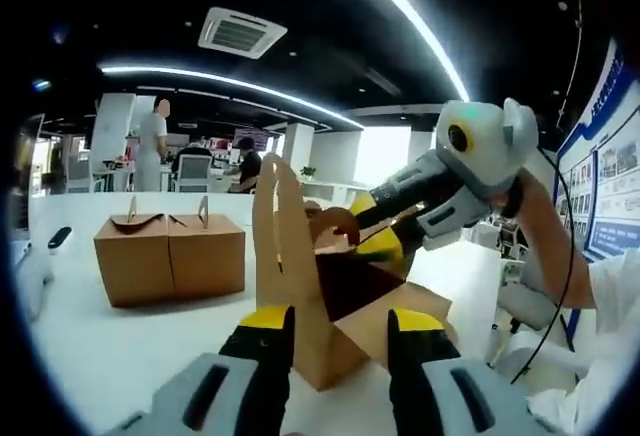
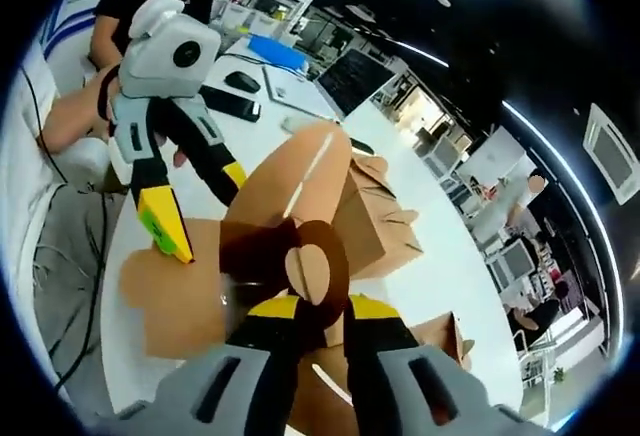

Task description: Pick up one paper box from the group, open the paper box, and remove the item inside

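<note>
A brown paper box (image 1: 345, 351) stands on the white table (image 1: 120, 346), its lid flaps spread and one tall flap (image 1: 278, 221) upright. A dark inside (image 1: 350, 284) shows between the flaps. My left gripper (image 1: 340, 321) is open, its yellow-tipped jaws either side of the box's near corner. It also appears as the left gripper (image 2: 197, 201) beside the box (image 2: 180, 306). My right gripper (image 2: 325, 308) is shut on a rounded brown flap (image 2: 312, 261) of the box. From the right the right gripper (image 1: 368, 224) reaches in over the box top.
Two more brown boxes (image 1: 170, 256) stand side by side at the left; other boxes (image 2: 375, 216) lie beyond the open one. A remote (image 2: 230, 103), a mouse (image 2: 243, 81) and a laptop (image 2: 350, 76) sit on the table. People (image 1: 150, 146) are at desks behind.
</note>
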A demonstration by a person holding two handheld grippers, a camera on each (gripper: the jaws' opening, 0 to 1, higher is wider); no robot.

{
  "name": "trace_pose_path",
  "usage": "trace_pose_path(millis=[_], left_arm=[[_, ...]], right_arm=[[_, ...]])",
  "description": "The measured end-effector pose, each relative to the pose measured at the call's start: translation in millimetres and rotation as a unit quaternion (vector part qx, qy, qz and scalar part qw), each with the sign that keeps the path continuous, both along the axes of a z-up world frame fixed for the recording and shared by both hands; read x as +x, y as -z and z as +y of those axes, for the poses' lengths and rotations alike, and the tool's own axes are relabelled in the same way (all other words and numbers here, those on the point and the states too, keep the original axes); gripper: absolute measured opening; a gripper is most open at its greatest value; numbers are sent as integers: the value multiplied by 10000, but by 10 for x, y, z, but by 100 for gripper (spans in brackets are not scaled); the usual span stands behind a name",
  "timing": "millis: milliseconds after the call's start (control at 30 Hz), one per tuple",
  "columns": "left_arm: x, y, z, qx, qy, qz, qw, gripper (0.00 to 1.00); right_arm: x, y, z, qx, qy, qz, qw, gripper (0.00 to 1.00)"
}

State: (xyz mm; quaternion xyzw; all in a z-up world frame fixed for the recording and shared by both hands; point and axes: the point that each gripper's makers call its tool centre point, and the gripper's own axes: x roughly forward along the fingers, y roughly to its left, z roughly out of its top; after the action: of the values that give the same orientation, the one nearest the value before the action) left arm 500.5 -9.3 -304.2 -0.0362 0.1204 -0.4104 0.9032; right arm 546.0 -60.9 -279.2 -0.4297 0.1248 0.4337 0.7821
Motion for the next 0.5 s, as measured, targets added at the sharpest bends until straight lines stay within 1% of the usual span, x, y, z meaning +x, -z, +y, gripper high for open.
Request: trace_pose_path(millis=[100, 233, 400, 500], left_arm=[[0, 1, -1, 3, 3, -1, 10000, 39], [7, 4, -2, 10, 6, 0, 10000, 39], [2, 17, -3, 15, 4, 13, 10000, 39], [-1, 21, -3, 15, 16, 21, 10000, 39]], right_arm=[[-9, -17, 4, 0, -41, -5, 10000, 7], [-8, -25, 8, -9, -95, 18, 10000, 5], [-12, -72, 13, 141, -76, 179, 9997, 5], [-1, -94, 19, 138, -80, 306, 9994, 5]])
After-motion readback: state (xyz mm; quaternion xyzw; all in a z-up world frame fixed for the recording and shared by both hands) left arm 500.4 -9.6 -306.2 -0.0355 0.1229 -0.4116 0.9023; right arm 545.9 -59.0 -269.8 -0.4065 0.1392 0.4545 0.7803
